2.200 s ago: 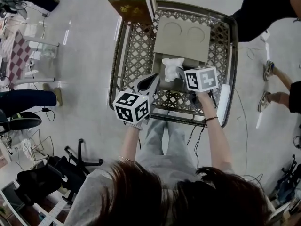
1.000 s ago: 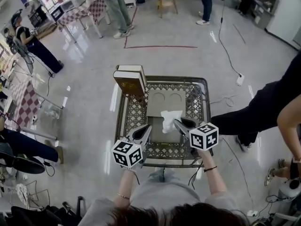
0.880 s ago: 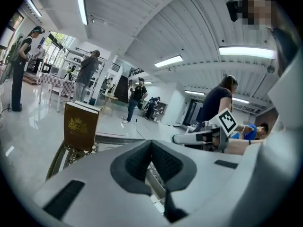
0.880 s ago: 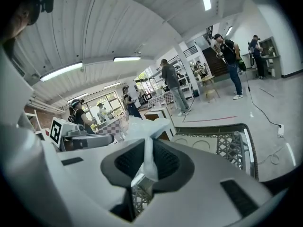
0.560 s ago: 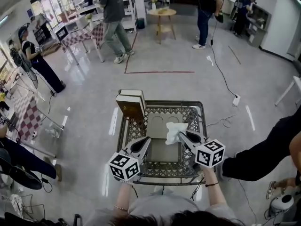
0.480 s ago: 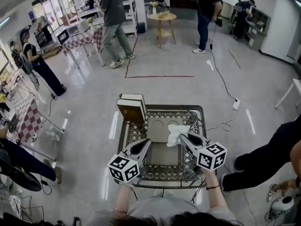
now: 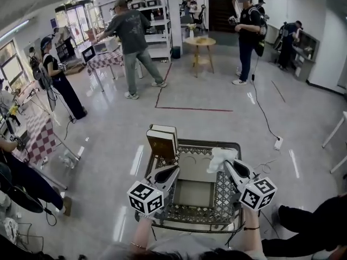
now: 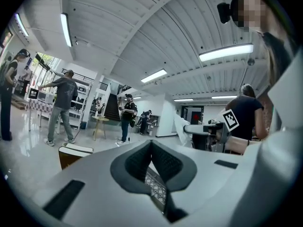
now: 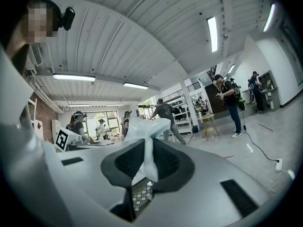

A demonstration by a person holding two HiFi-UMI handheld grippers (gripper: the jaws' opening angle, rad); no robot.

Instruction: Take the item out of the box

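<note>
The right gripper (image 9: 147, 151) was pinching a thin fold of a white sheet (image 9: 146, 126) between its dark pads, and the crumpled rest of the sheet rose above the jaw tips. In the head view that gripper (image 7: 228, 165) held the white sheet (image 7: 219, 158) up over the far right part of a wire basket (image 7: 223, 195), clear of the open box (image 7: 191, 194) that lay inside it. The left gripper (image 8: 151, 148) had its jaws pressed together with nothing between them. In the head view it (image 7: 173, 170) hovered over the basket's near left side, just beside the box. A thick book (image 7: 162, 141) stood at the basket's far left corner. Beyond it, on the glossy floor (image 7: 206, 96), a person (image 7: 130, 37) stood in mid-stride.
</note>
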